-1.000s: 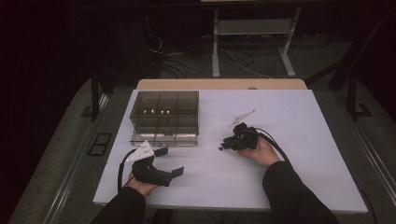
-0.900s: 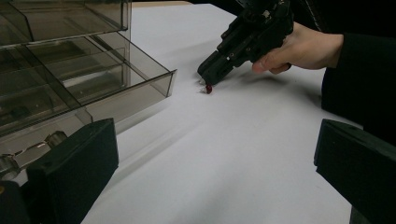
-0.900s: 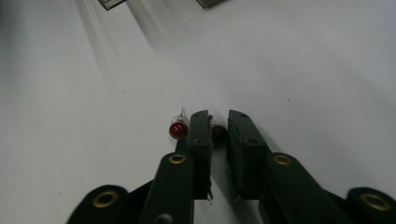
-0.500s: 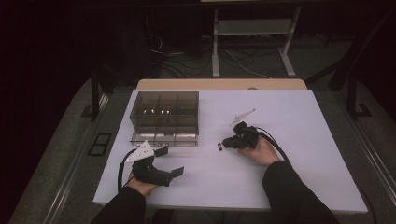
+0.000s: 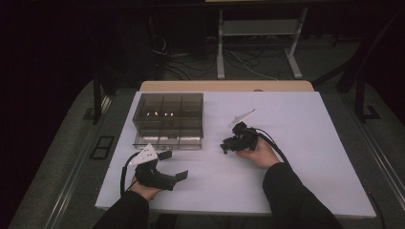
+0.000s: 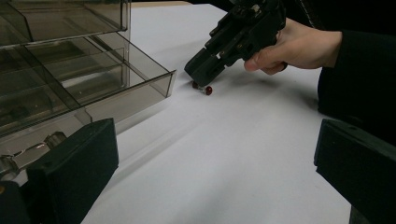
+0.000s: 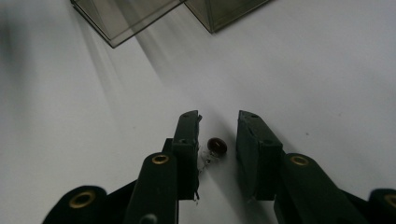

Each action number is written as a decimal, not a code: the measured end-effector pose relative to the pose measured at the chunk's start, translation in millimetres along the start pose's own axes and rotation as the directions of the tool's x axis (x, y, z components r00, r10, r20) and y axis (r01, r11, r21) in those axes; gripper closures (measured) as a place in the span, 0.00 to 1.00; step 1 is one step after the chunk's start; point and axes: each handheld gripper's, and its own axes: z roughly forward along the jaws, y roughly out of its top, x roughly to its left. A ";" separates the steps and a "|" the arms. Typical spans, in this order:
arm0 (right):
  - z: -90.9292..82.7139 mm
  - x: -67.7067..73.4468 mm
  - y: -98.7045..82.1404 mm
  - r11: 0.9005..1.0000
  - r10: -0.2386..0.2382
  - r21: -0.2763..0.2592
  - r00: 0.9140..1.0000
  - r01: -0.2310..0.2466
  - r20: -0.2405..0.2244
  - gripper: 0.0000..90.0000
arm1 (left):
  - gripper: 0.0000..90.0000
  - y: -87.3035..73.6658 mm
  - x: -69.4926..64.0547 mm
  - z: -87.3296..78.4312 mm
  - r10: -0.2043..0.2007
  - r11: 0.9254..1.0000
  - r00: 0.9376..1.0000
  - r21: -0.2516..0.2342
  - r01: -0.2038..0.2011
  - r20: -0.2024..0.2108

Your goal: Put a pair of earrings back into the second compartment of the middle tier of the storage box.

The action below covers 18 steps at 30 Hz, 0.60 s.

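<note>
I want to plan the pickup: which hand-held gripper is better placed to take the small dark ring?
Right hand-held gripper: the small dark ring lies between its jaws. The left hand-held gripper is apart.

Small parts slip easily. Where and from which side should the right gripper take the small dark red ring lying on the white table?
Probably across its outer rim, from above: the small dark red ring lies flat between the right gripper jaws, which have just been opening and do not touch it.

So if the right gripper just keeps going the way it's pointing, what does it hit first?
The right gripper points down at the white table, and the small dark red ring lies loose between its jaws. It would probably meet that ring and the tabletop first; the smoky organizer box lies farther off.
</note>
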 end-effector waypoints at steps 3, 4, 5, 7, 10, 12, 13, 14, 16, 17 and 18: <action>3.1 1.9 -0.4 1.000 -0.010 0.013 1.000 0.010 0.019 0.77 | 0.00 0.0 -0.1 -0.1 -0.001 1.000 1.000 -0.001 0.001 -0.001; 3.0 2.0 -0.5 1.000 -0.009 0.013 1.000 0.008 0.020 0.78 | 0.00 0.0 0.0 -0.1 0.000 1.000 1.000 -0.001 0.000 0.000; 2.7 2.2 -0.5 1.000 -0.011 0.016 1.000 0.010 0.025 0.79 | 0.00 0.0 0.0 0.0 0.000 1.000 1.000 0.000 0.000 -0.001; 2.3 3.4 -0.7 0.999 -0.024 0.021 0.999 0.024 0.034 0.80 | 0.00 0.1 -0.1 -0.1 0.001 1.000 1.000 0.000 -0.001 -0.001; 2.0 5.5 -1.0 0.999 -0.032 0.025 0.998 0.031 0.046 0.81 | 0.00 0.0 -0.1 0.0 0.001 1.000 1.000 0.000 -0.001 -0.001; 1.8 7.7 -1.8 0.999 -0.043 0.026 0.997 0.042 0.062 0.84 | 0.00 0.0 -0.1 0.1 0.000 1.000 1.000 0.000 0.000 0.000; 1.9 7.9 -2.4 0.999 -0.047 0.023 0.997 0.046 0.067 0.86 | 0.00 -0.1 -0.1 0.1 0.000 1.000 1.000 0.000 0.000 0.000; 1.6 7.6 -3.3 0.999 -0.047 0.018 0.997 0.046 0.068 0.86 | 0.00 -0.1 -0.2 0.1 0.001 1.000 1.000 0.000 -0.001 -0.001; 1.4 6.7 -4.8 0.999 -0.039 0.007 0.997 0.038 0.062 0.87 | 0.00 -0.1 -0.3 0.3 0.000 1.000 1.000 0.000 0.000 0.000; 1.2 6.1 -5.6 0.999 -0.039 0.001 0.997 0.039 0.060 0.87 | 0.00 -0.2 -0.2 0.4 0.000 1.000 1.000 0.000 0.000 0.000; 1.2 6.1 -5.9 0.999 -0.035 -0.002 0.998 0.035 0.060 0.87 | 0.00 -0.2 -0.2 0.4 0.000 1.000 1.000 0.001 0.000 0.000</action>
